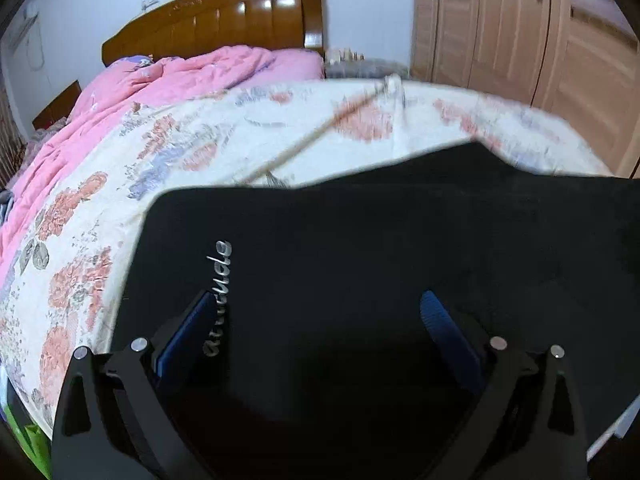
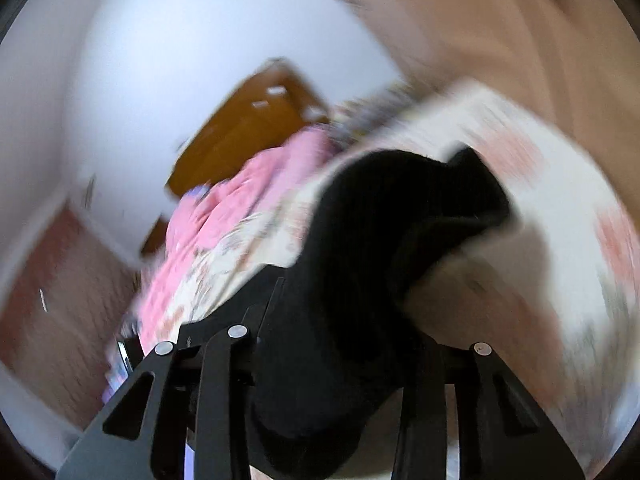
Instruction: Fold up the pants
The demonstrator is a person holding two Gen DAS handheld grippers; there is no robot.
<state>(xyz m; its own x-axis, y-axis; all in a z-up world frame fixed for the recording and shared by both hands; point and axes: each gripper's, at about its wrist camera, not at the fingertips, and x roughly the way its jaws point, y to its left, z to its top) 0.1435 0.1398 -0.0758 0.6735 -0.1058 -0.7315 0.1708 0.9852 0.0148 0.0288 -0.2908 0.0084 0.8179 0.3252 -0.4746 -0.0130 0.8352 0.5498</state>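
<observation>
Black pants (image 1: 360,240) with silver lettering lie spread flat on the floral bedspread (image 1: 200,140). My left gripper (image 1: 316,304) is open just above the pants, its blue pads (image 1: 436,316) wide apart on either side of the cloth. In the blurred right wrist view, my right gripper (image 2: 340,332) is shut on a bunched part of the black pants (image 2: 380,220), which is lifted above the bed and drapes down over the fingers.
A pink quilt (image 1: 132,88) lies bunched on the left of the bed below a brown wooden headboard (image 1: 224,20). A wooden wardrobe (image 1: 520,28) stands at the right. The bed's edge runs at the lower left.
</observation>
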